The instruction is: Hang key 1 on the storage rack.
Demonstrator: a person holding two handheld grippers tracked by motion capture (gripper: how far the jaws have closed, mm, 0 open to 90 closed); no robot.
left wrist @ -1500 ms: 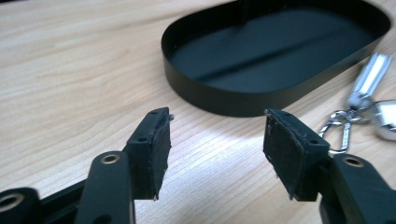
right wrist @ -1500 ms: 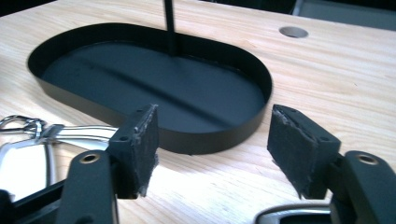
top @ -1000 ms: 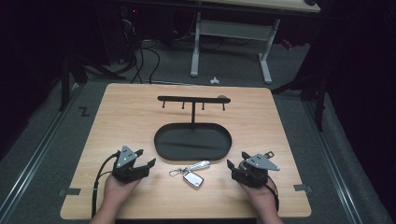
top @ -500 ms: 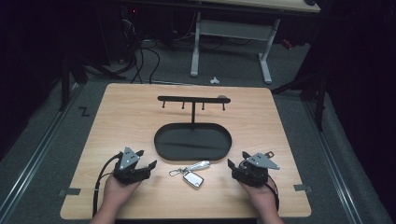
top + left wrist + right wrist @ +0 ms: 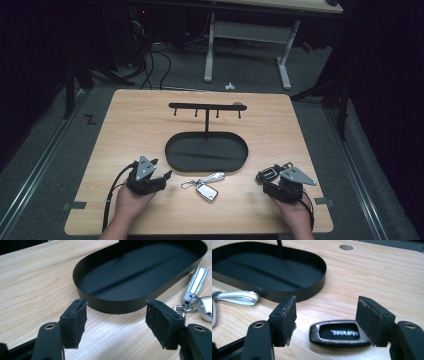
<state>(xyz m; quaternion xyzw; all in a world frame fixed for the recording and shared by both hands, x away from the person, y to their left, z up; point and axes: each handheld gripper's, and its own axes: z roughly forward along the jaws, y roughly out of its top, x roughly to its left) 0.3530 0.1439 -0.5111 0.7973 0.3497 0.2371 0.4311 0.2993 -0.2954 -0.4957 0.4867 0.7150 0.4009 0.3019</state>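
Overhead light falls on the pale wooden desk [image 5: 150, 135] while the room around it sinks into near-black. The high view looks soft and grainy. Close up, the shallow black oval metal tray [image 5: 100, 302] shows faint sheen; near jaws blur slightly.

I see silver key bunch [image 5: 204, 184] flat on table just before black oval tray [image 5: 172, 155]; dark key fob [image 5: 338, 333] flat to its right.
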